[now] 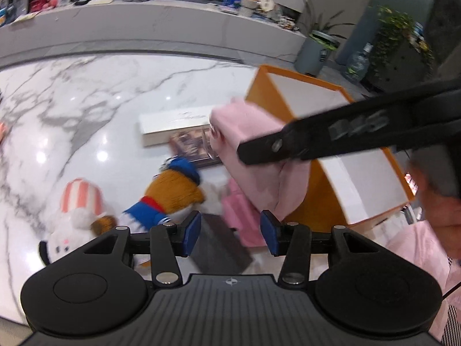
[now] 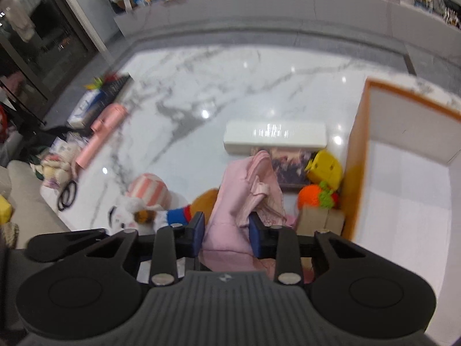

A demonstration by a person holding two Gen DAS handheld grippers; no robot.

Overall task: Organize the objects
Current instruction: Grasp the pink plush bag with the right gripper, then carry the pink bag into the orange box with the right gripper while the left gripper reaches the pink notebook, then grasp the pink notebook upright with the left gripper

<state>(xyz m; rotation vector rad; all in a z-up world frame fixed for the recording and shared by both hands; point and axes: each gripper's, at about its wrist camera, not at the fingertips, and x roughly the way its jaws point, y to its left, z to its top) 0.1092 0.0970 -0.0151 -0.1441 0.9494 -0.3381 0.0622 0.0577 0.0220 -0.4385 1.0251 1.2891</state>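
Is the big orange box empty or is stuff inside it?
Empty, as far as shows. The orange box shows only bare white inside; the pink cloth hangs outside, held by the right gripper.

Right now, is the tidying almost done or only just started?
Only just started, it seems. The orange box shows only bare white inside. The right claw holds the pink cloth; the left claw is open and holds nothing. The duck toy, the bunny toy and the white carton lie on the floor.

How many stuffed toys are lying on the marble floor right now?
2 for sure: a white plush in a striped hat at left, and a brown plush in blue beside it. Others may hide behind the pink cloth held in the right tongs.
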